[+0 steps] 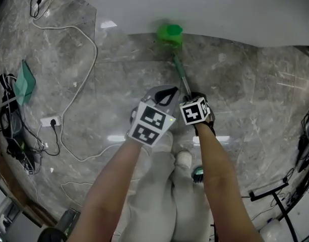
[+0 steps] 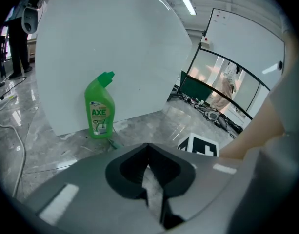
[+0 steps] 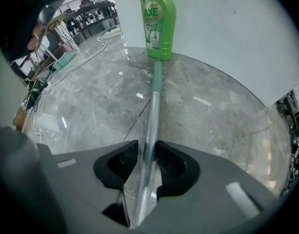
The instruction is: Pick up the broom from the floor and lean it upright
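The broom's metal handle, green at its far end, lies on the grey stone floor and runs up to a green AXE bottle that stands against the white wall. My right gripper points steeply down and straddles the handle; the jaws stand slightly apart, with a thin gap on the left side. In the head view the handle leads from the bottle to the right gripper. The broom's head is hidden. My left gripper hovers just left of the handle, shut and empty.
A white wall panel bounds the floor ahead. White cables and a power strip lie on the left, beside a green flat object. Black stands and cables crowd the right. The person's legs and a shoe are below the grippers.
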The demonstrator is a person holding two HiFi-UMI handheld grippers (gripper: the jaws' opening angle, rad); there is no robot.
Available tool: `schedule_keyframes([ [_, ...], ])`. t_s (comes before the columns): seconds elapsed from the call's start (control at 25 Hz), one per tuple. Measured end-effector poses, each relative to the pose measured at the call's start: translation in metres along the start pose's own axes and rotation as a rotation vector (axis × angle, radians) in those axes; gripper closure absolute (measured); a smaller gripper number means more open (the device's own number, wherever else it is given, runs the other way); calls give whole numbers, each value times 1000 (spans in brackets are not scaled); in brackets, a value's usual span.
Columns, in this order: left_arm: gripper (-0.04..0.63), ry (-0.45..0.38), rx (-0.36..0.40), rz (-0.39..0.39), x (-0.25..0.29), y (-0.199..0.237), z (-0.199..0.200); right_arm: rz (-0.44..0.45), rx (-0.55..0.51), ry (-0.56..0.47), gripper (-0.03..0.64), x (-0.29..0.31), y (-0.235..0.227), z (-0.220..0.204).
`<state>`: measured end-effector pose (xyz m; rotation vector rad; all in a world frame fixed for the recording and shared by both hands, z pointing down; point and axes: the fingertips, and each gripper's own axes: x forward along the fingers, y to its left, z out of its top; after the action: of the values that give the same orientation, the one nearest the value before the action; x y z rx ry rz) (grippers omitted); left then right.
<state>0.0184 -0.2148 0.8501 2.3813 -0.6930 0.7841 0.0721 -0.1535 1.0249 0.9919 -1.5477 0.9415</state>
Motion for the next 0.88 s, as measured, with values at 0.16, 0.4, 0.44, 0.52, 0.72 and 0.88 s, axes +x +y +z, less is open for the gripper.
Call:
schedule_keyframes([
  [0.16, 597, -10, 3, 12, -2, 1, 1, 0, 78, -30, 540, -6, -3, 4],
  [0.4, 597, -17, 0, 27, -7, -7, 8, 5, 76, -117, 540, -31, -3, 17],
  [0.44, 597, -19, -1, 26, -8, -10, 11, 4, 79, -132, 540, -37, -5, 17],
  [0.52, 597, -26, -3, 24, -13, -17, 18, 1, 84, -154, 540, -53, -7, 18],
  [0.72, 597, -55, -9, 23, -32, -36, 37, 16, 94, -242, 541, -101, -8, 21],
  [0.88, 597, -67, 2, 21, -45, -57, 53, 11, 90, -300, 541, -138, -11, 13],
])
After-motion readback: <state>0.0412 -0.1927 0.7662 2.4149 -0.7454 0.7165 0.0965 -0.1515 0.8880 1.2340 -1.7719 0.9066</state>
